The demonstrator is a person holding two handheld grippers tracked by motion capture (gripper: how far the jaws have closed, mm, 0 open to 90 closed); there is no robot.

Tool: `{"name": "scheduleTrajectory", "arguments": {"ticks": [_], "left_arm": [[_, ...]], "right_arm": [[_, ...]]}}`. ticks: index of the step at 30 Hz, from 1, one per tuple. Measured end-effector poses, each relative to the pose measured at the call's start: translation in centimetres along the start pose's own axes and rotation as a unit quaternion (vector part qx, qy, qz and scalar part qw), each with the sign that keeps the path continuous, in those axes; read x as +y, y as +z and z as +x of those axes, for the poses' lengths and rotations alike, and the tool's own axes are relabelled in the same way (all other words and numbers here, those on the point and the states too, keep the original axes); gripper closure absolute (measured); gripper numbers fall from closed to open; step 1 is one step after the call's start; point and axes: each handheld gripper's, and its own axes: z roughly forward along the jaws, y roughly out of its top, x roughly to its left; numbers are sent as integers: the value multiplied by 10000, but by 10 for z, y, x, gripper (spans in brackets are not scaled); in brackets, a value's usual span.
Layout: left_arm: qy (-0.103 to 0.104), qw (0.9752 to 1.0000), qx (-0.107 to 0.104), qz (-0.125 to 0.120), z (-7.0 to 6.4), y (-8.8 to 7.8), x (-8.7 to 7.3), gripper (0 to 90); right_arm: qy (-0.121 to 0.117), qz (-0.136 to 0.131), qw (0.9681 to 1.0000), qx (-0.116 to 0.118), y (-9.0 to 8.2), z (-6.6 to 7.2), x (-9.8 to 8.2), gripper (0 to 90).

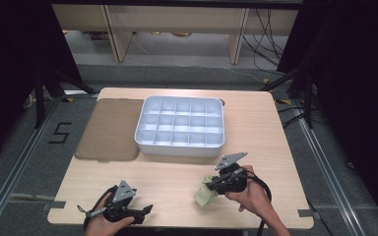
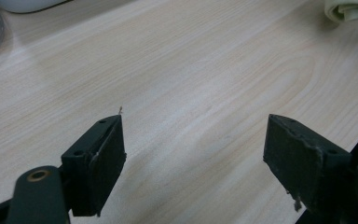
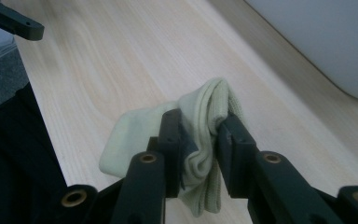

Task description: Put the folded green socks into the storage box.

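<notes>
The right gripper [image 3: 200, 140] had its fingers [image 3: 170, 140] clamped on a pale green sock [image 3: 205, 107], near the front of the counter [image 1: 177, 172]. The left gripper [image 2: 193, 158] had its fingers apart. A "5" [image 1: 61, 132] was marked on the floor.

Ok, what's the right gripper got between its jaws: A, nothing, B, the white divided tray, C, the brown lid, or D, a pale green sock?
D: in the right gripper view the right gripper has its jaws pinched on a pale green sock, bunched between the pads.
</notes>
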Motion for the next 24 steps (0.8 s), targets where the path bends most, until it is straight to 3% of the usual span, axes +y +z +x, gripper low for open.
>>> {"name": "scheduleTrajectory", "arguments": {"ticks": [1,2,9,10,11,12,14,24], "left_arm": [[3,10000,2,7,0,0,0,201],[210,9996,5,171,3,-2,0,201],[216,9996,-7,172,3,-1,0,201],[81,9998,-38,149,2,0,0,201],[92,9998,-31,146,1,0,0,201],[223,9996,-21,182,3,-1,0,201],[284,9993,-13,234,3,-1,0,201],[132,9998,-5,168,2,-1,0,202]], "right_arm": [[0,0,10000,0,0,0,0,735],[-30,33,10000,41,-3,-1,2,735],[-22,152,9998,-106,-9,-6,10,734],[14,141,9999,-84,-9,-6,11,734],[-71,88,9999,-92,-9,-8,12,734],[-64,190,9997,-162,-12,-9,14,735],[-29,225,9996,-185,-14,-10,17,734],[-98,187,9992,-330,-32,-22,39,734]]}}
